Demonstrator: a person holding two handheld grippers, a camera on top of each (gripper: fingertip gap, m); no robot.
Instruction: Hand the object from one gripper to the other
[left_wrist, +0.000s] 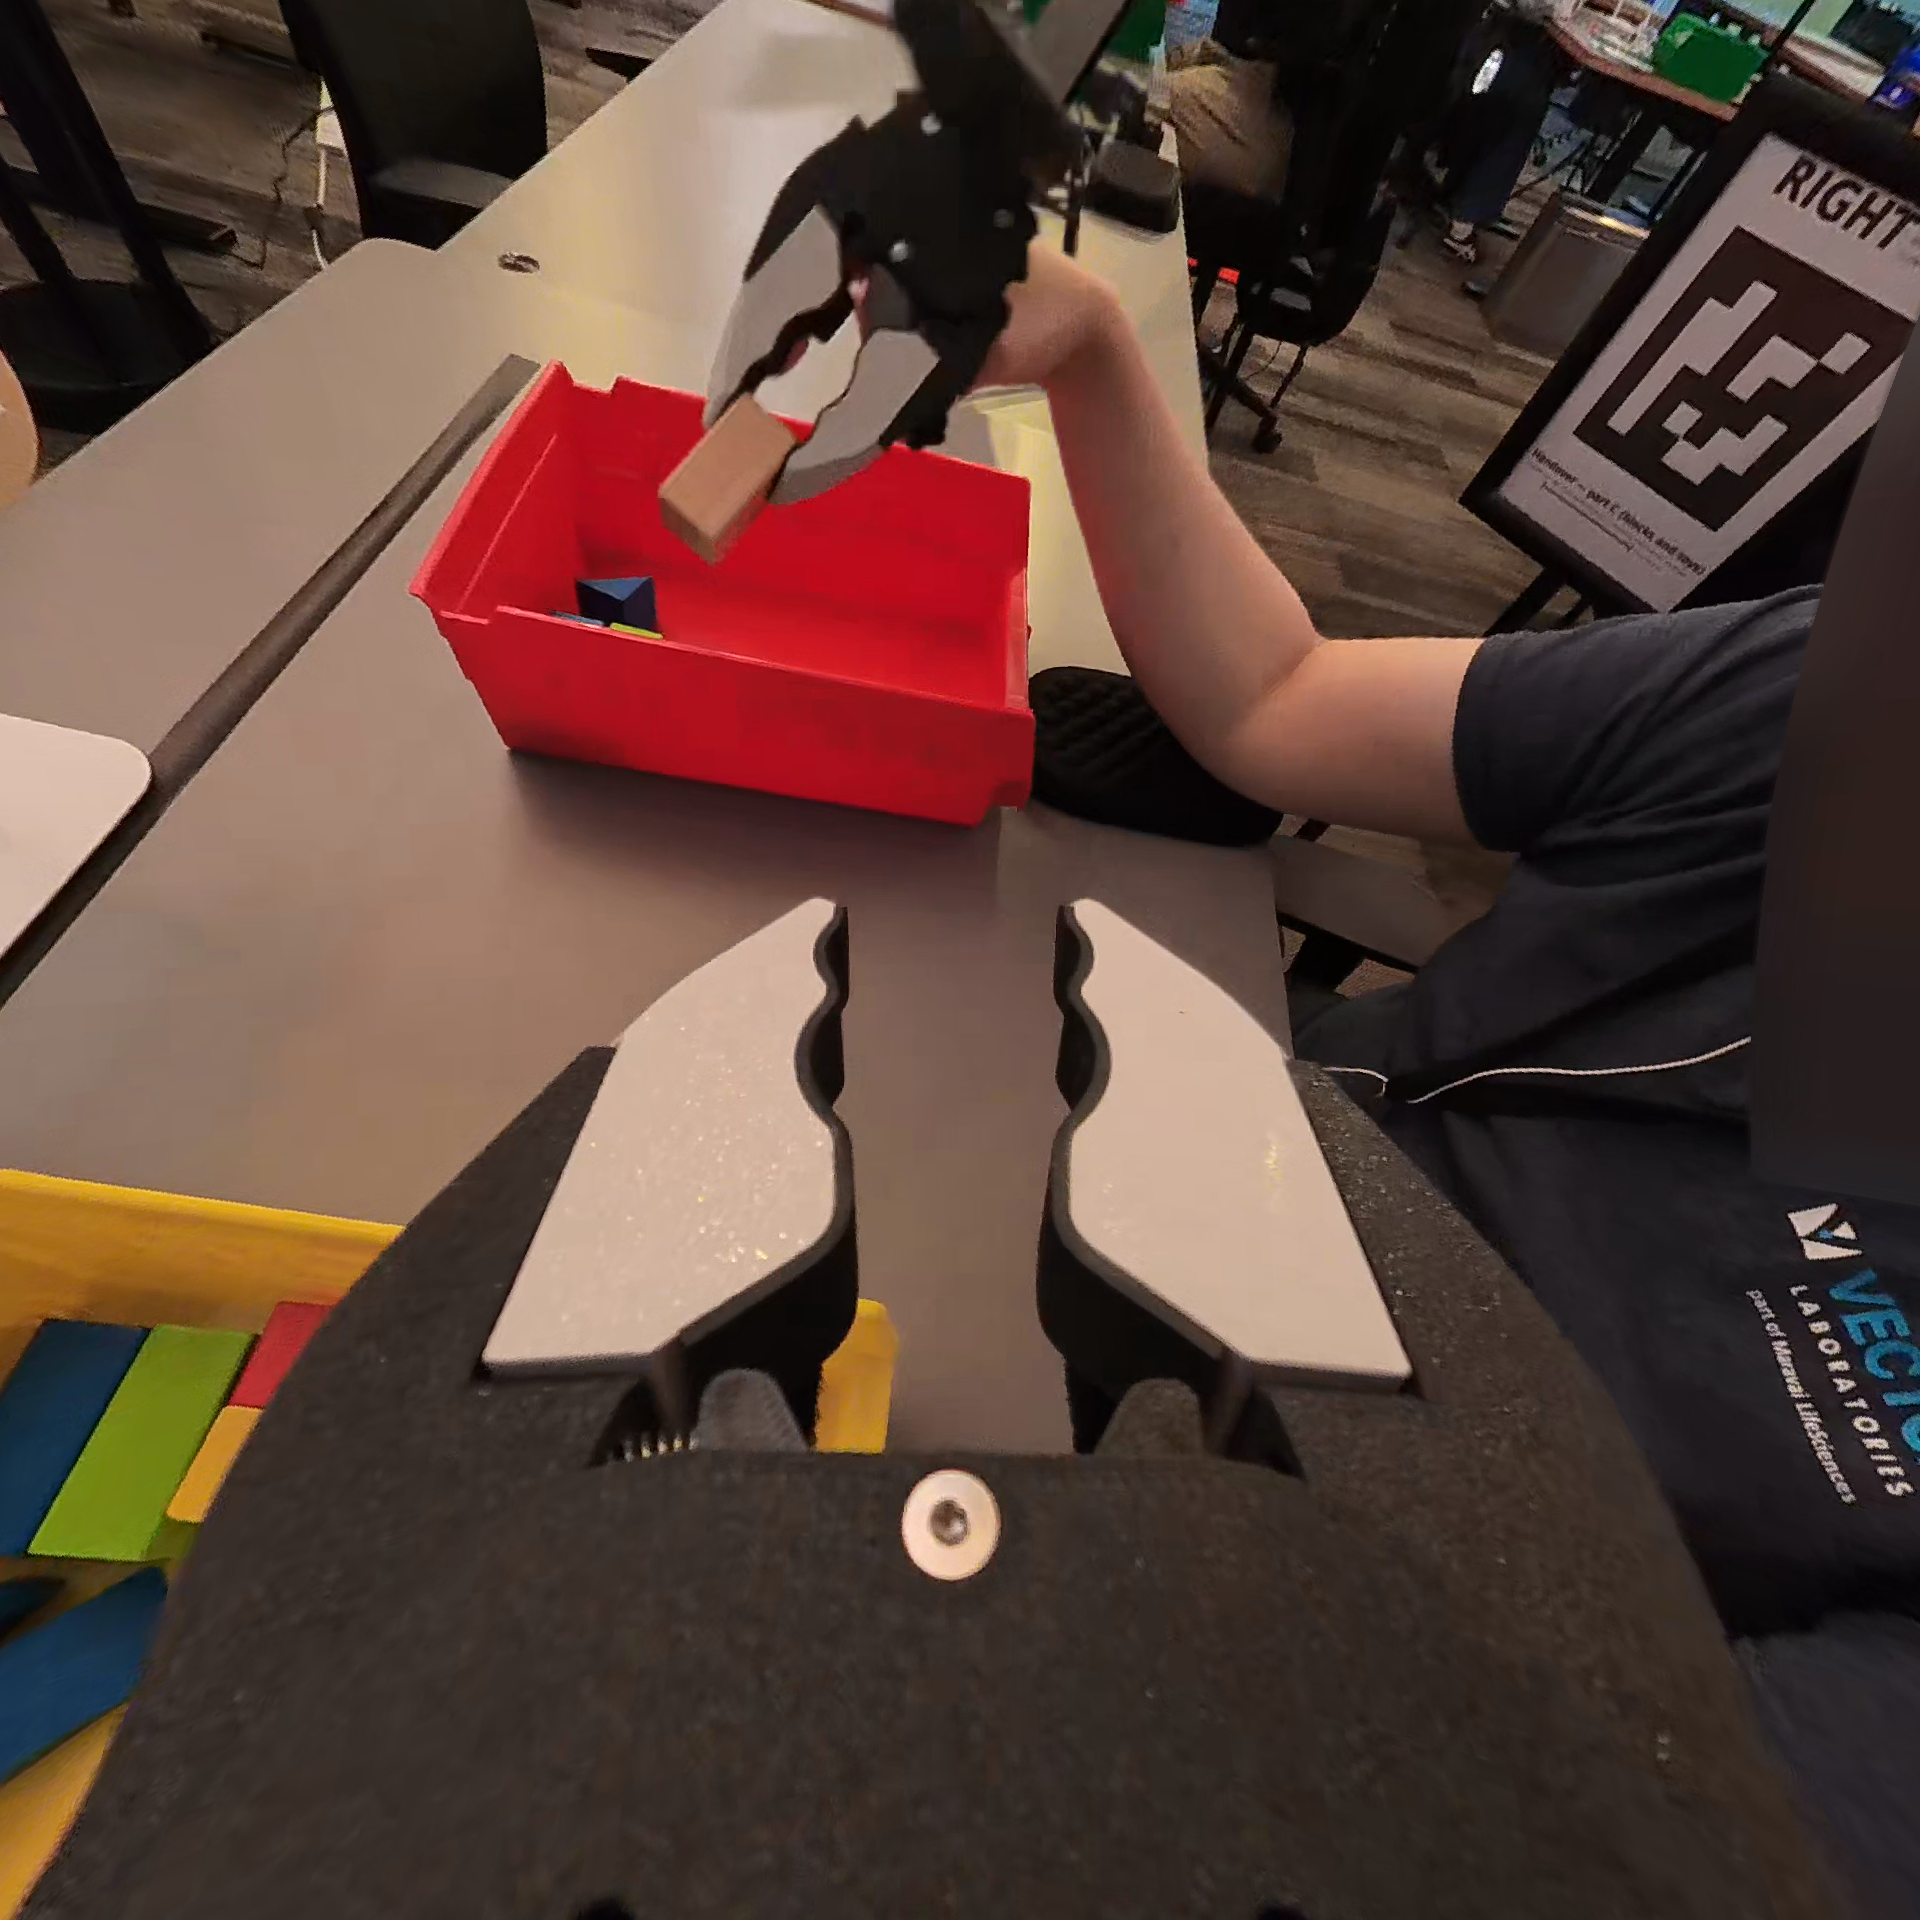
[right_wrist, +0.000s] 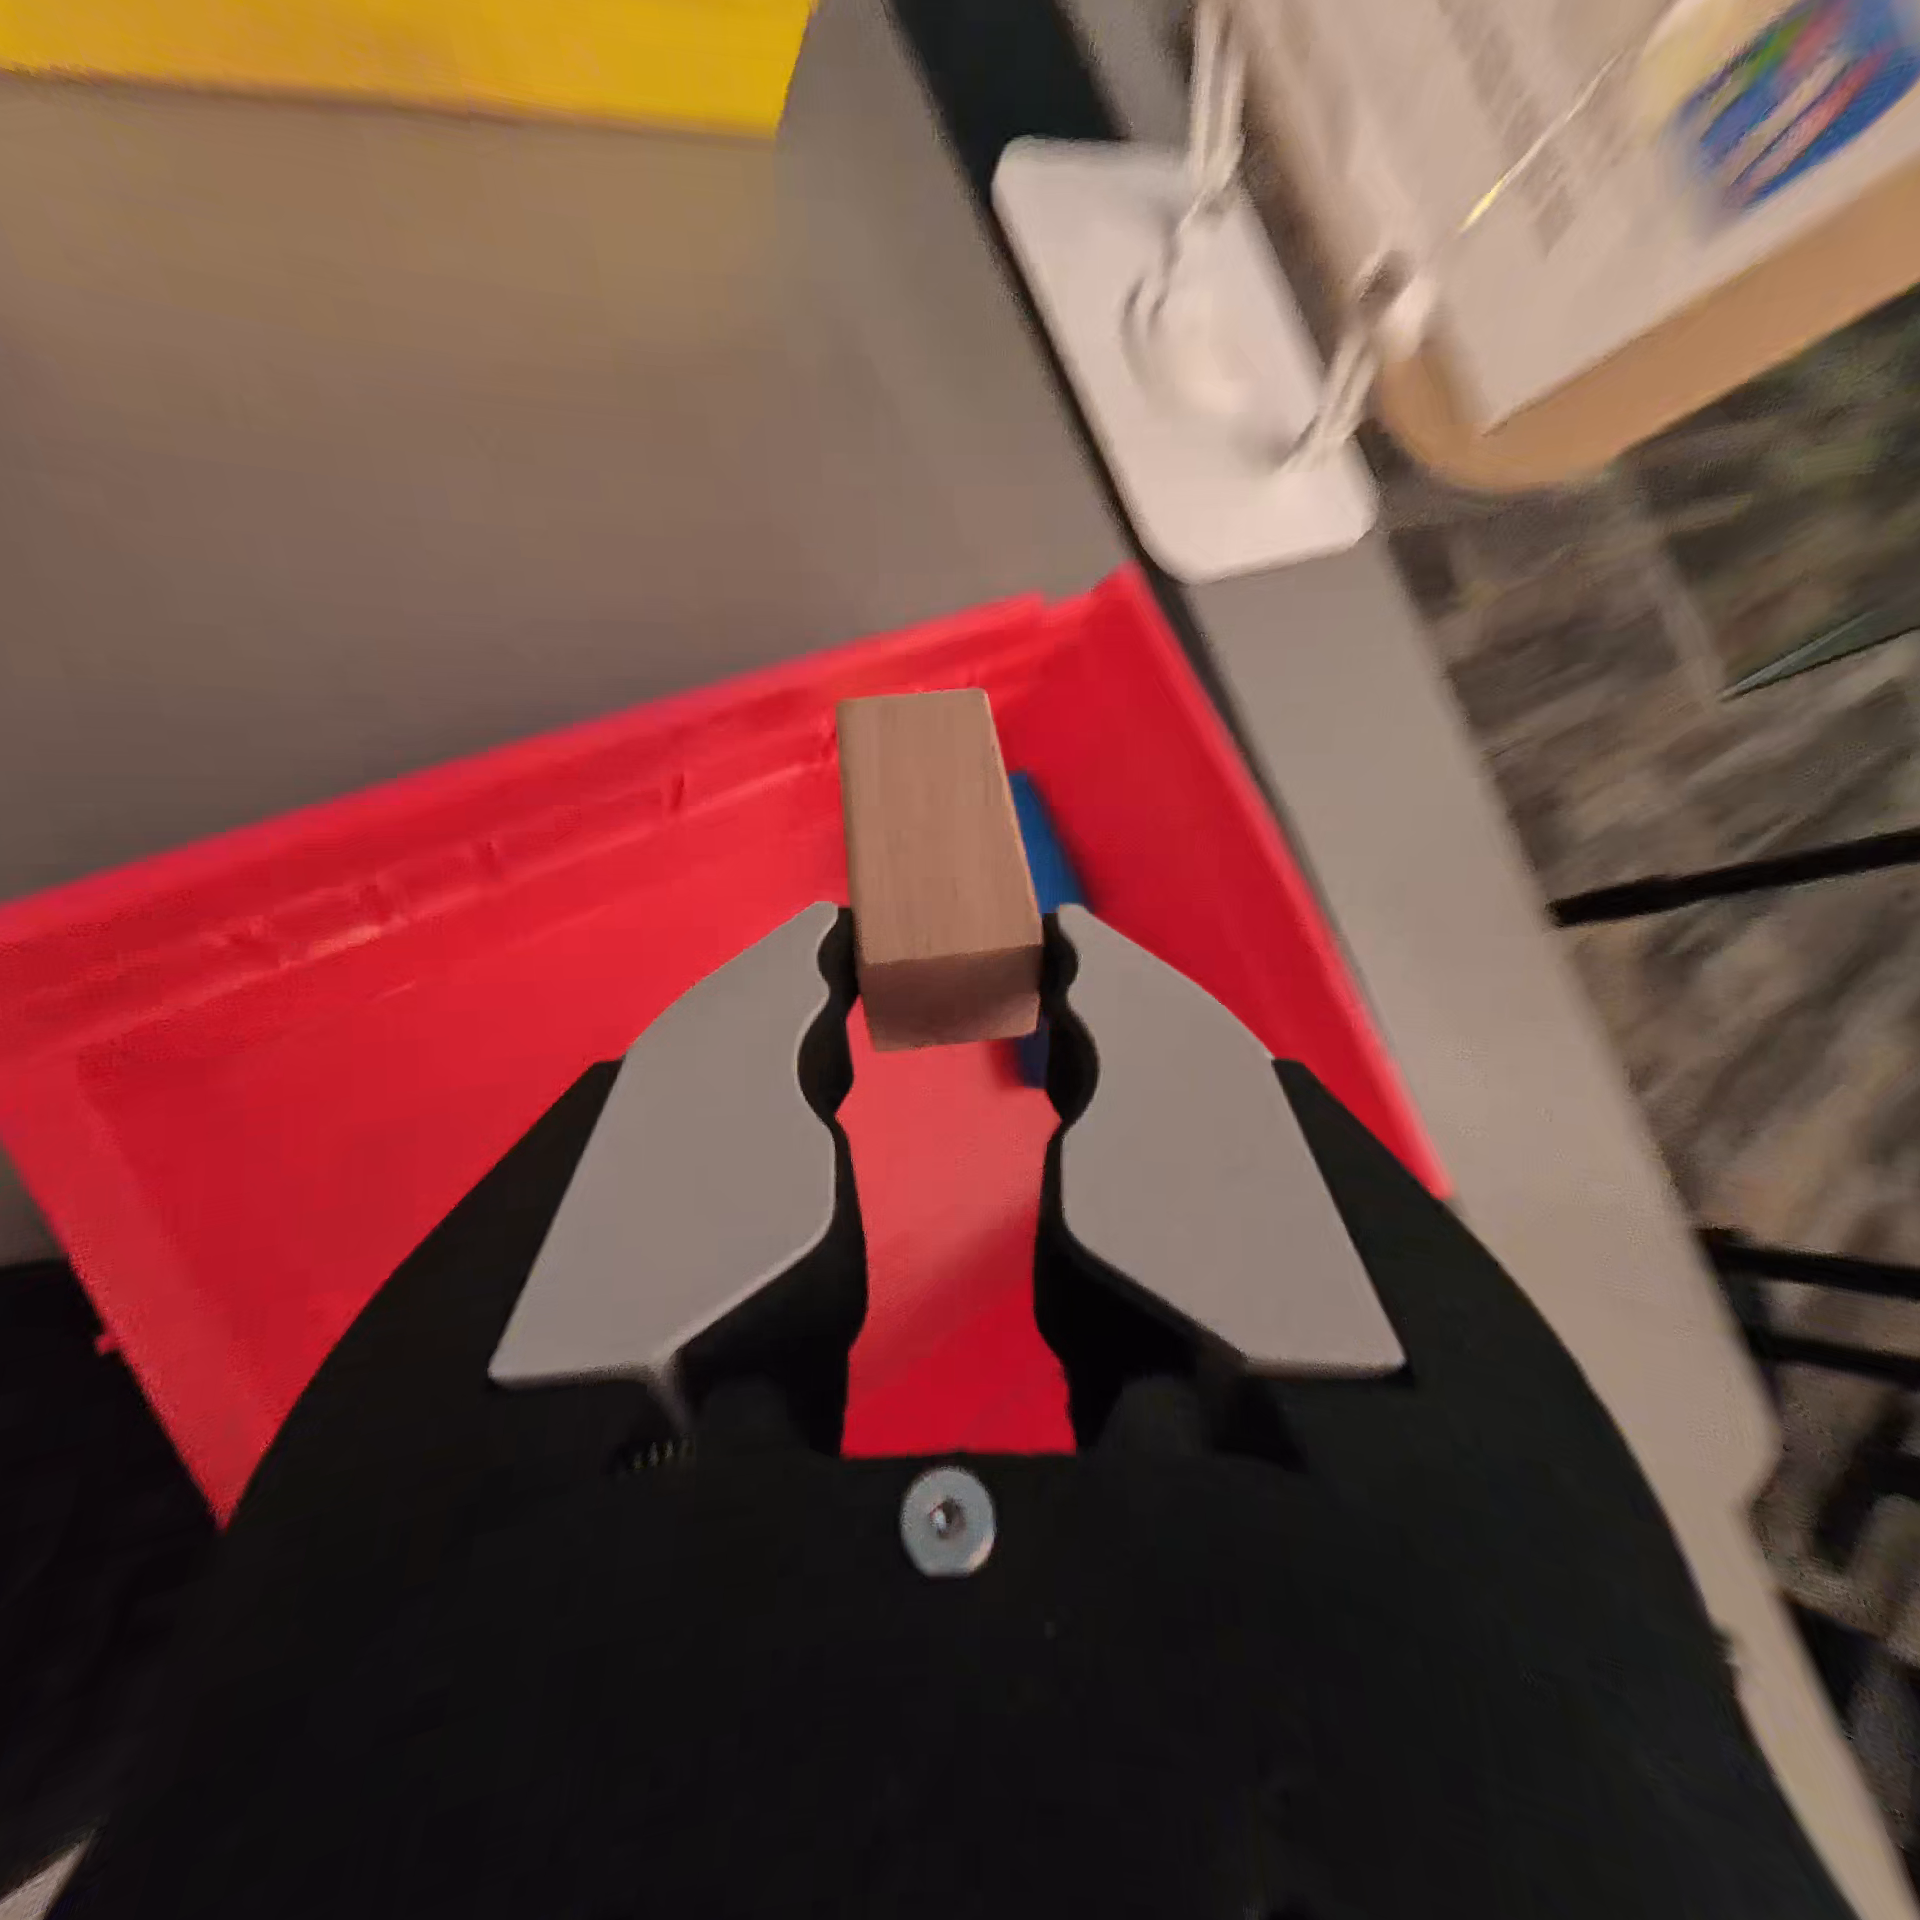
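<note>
One wooden block (right_wrist: 935, 873) | pinched at right hand-held gripper (right_wrist: 948, 971) tips | apparently above red bin (left_wrist: 727, 686)

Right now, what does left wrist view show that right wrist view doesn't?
Only left wrist view: the open left gripper, empty over the grey table; coloured blocks in the yellow bin; the person's arm; a framed sign.

Only right wrist view: a white flat stand and a blurred cardboard box past the bin.

Both: the right gripper shut on the wooden block above the red bin, with a blue piece inside.
</note>
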